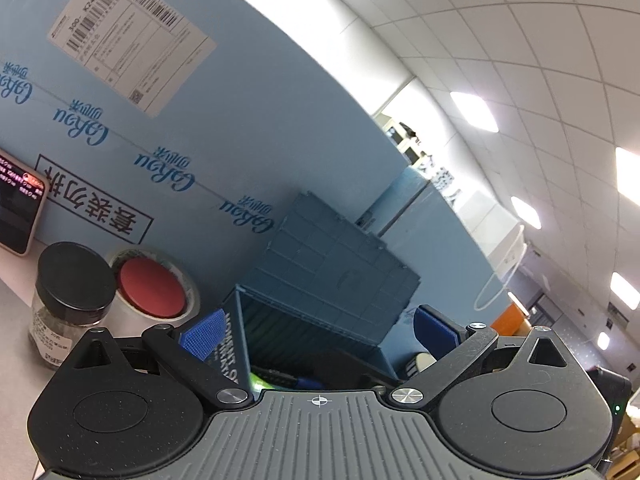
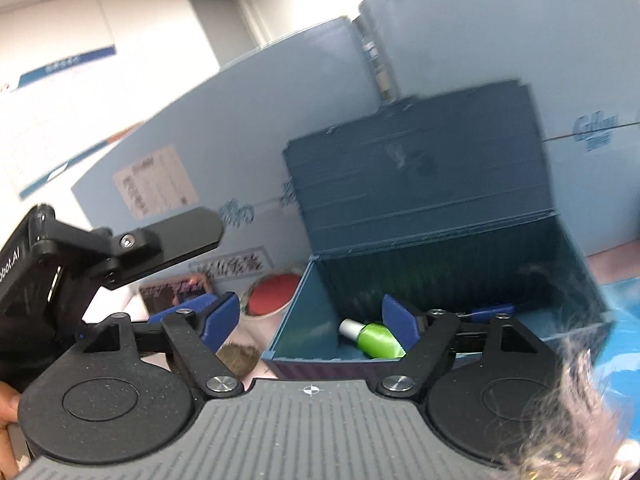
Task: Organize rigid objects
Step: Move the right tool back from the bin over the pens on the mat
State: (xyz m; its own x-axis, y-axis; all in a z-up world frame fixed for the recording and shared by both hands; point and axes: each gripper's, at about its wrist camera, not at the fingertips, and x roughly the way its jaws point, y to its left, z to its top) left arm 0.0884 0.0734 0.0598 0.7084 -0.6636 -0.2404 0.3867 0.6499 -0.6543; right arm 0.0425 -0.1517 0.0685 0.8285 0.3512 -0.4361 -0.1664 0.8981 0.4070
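1. Closest in, my right tongs point(image 2: 316, 320) are spread wide with nothing between the blue pads. They sit just at the near wall of the dark teal ridged plastic box point(image 2: 440, 280), whose hinged lid stands up against the pale blue cardboard carton point(image 2: 240, 128) behind.
2. The lime green bottle with the white cap point(image 2: 374, 338) lies on its side on the box floor, just inside the near wall and right beside my right-hand pad, not touching it as far as I can tell. A blue pen-like thing point(image 2: 492, 310) lies further back in the box.
3. Risk as I see it: that right pad hangs over the box rim, so pulling back carelessly could hook the wall and drag or tip the whole box.
4. My left tongs point(image 1: 320, 332) are wide too, empty, straddling the box's end wall. Same snag risk there.
5. Left of the box on the white worktop point(image 1: 16, 300) stand a clear glass jar with a black lid point(image 1: 72, 280) and a tape roll with a red centre point(image 1: 154, 286). A swing could knock the jar over.
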